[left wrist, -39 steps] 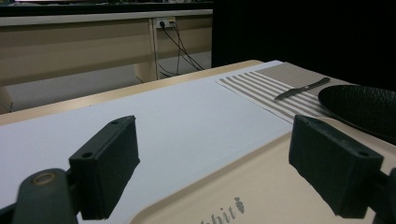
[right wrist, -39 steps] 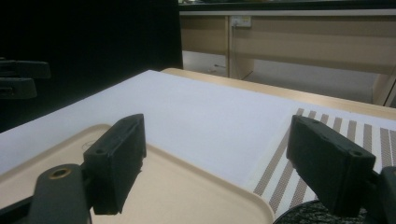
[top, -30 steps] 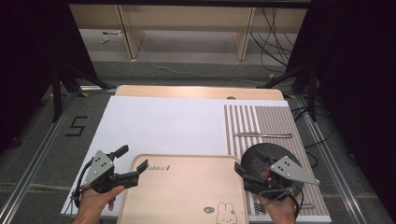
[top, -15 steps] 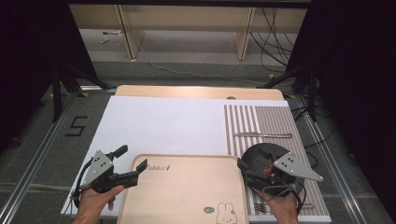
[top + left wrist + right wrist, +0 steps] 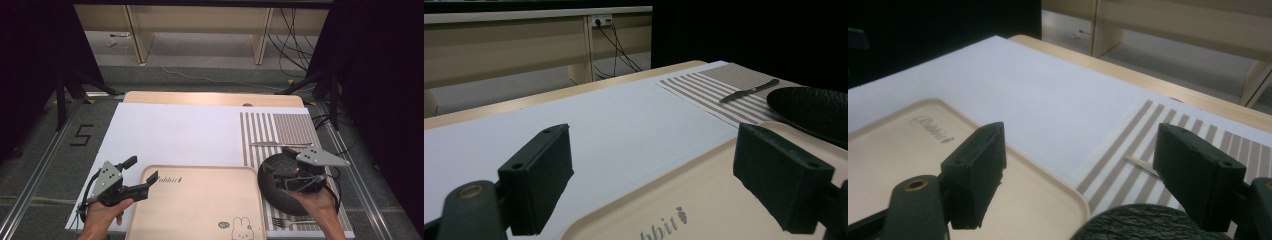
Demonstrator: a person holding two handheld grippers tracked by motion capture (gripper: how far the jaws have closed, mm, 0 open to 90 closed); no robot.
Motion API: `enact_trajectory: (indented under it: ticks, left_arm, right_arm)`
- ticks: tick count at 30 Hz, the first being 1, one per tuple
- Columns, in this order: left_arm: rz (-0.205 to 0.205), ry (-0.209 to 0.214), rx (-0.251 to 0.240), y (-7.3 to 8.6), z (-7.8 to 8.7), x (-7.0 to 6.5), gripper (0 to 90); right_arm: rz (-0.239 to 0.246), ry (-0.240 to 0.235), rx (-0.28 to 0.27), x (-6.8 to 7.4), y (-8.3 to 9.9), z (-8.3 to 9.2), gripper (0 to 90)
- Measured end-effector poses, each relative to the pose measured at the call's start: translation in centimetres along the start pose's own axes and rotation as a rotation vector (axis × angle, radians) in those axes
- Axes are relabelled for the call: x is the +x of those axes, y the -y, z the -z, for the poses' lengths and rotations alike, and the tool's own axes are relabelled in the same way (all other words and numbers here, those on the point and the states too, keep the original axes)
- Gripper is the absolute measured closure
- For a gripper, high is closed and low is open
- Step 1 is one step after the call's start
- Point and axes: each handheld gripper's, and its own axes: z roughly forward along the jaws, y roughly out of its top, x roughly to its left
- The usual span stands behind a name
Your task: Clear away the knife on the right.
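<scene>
Over the last second my right gripper point(image 5: 280, 176) has moved in over the black plate point(image 5: 280, 200) at the table's near right, on the striped mat point(image 5: 280, 125); I judge the plate is the next pick. Its jaws stand wide apart, holding nothing. My left gripper point(image 5: 142, 175), equally wide and empty, hasn't budged from the beige tray's point(image 5: 200, 200) far left corner. The plate's near rim is hidden by my hand; the fork point(image 5: 295, 223) is barely legible.

The tray point(image 5: 195, 205) is beige with a small rabbit drawing and grey lettering. The plate point(image 5: 280, 192) is black with a rough texture. The mat point(image 5: 280, 131) has brown and white stripes. The sheet point(image 5: 175, 132) is white, the desk point(image 5: 210, 98) light wood.
</scene>
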Motion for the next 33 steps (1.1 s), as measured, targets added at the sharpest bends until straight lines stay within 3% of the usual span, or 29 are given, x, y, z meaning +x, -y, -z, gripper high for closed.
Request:
enact_trajectory:
  ticks: [4,5,7,10,11,12,14,17,21,30,33]
  left_arm:
    - [0.006,-0.004,-0.004,0.0,0.1,0.1,15.6]
    - [0.009,-0.005,-0.002,0.0,0.0,0.2,15.5]
    - [0.007,-0.005,0.000,0.0,0.0,0.1,15.6]
    - [-0.004,0.000,-0.001,0.0,0.0,0.0,15.6]
    - [-0.004,0.000,-0.004,-0.1,0.0,0.1,15.6]
    - [0.002,-0.004,-0.009,-0.1,0.1,0.2,15.6]
    - [0.000,-0.006,-0.008,-0.1,0.2,0.2,15.6]
    - [0.010,-0.010,-0.013,-0.1,0.2,0.4,15.6]
    - [0.006,-0.009,-0.013,-0.1,0.2,0.5,15.6]
    - [0.019,-0.018,-0.014,-0.1,0.2,0.9,15.6]
    - [0.013,-0.015,-0.011,-0.1,0.2,0.8,15.6]
  right_arm:
    - [0.006,0.002,0.033,-1.1,-0.6,-0.3,22.4]
    - [0.024,0.003,0.076,-1.8,-1.1,-0.6,23.0]
    - [0.035,0.006,0.092,-2.2,-1.3,-0.7,23.1]
    - [0.037,0.002,0.184,-3.7,-2.2,-1.6,23.0]
    - [0.037,0.002,0.184,-3.7,-2.2,-1.6,23.0]
    - [0.042,0.000,0.237,-4.5,-2.4,-2.2,23.0]
    - [0.042,0.007,0.257,-4.8,-2.4,-2.6,23.1]
    - [0.047,0.027,0.344,-6.5,-2.5,-4.0,23.5]
    - [0.049,0.053,0.413,-8.1,-2.9,-5.5,23.5]
    - [0.023,0.087,0.553,-11.2,-3.0,-8.6,23.5]
    - [0.007,0.077,0.582,-11.9,-3.2,-9.1,23.5]
